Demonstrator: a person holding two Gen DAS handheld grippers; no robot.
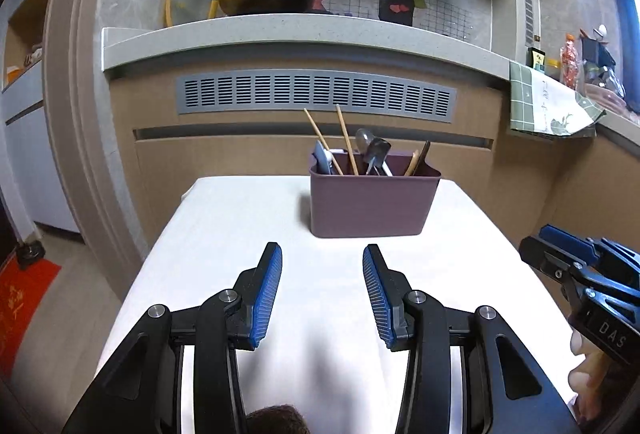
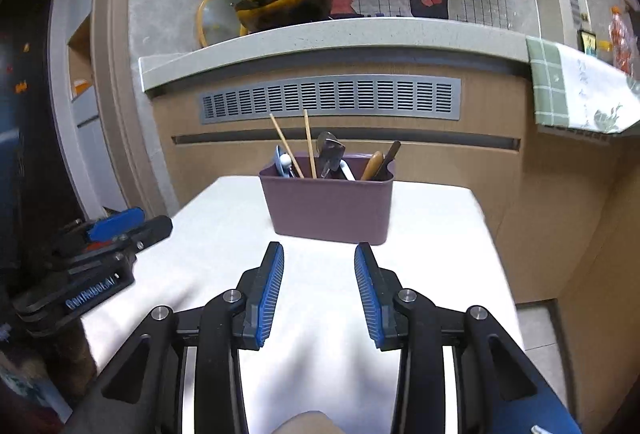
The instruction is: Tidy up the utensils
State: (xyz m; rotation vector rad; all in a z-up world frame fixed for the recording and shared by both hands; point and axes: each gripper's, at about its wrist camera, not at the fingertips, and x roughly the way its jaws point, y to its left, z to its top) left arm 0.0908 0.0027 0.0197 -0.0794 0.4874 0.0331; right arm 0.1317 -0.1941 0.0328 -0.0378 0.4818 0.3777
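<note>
Table [image 1: 248, 218]: white, bore purple caddy [image 1: 368, 206] of utensils
Left gripper [image 1: 322, 254]: my jaws apart, empty
Right gripper [image 2: 319, 254]: my jaws apart, empty

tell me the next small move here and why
Probably nothing more than drawing both hands back. The utensils, chopsticks included, already stand in the purple holder, and no loose utensil shows on the white table. The left gripper and right gripper are both open and empty, short of the holder.
</note>
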